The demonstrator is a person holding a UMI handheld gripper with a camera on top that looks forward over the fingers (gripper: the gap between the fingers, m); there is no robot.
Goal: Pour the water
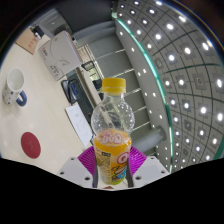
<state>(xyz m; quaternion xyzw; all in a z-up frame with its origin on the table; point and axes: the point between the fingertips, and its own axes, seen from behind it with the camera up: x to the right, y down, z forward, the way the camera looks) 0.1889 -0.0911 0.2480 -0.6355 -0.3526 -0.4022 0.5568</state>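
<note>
I hold the bottle clamped between the gripper fingers, tilted; far left, a mug sits on the table.

The water bottle is a clear plastic one with a yellow screw cap and a yellow label bearing pink and white print around its lower body. It stands lengthwise along the gripper's axis, cap pointing toward 12 o'clock, its labelled lower part clamped between the two fingers, whose pink pads press on it from 9 and 3 o'clock. The upper body is transparent, and the water level cannot be made out.
</note>
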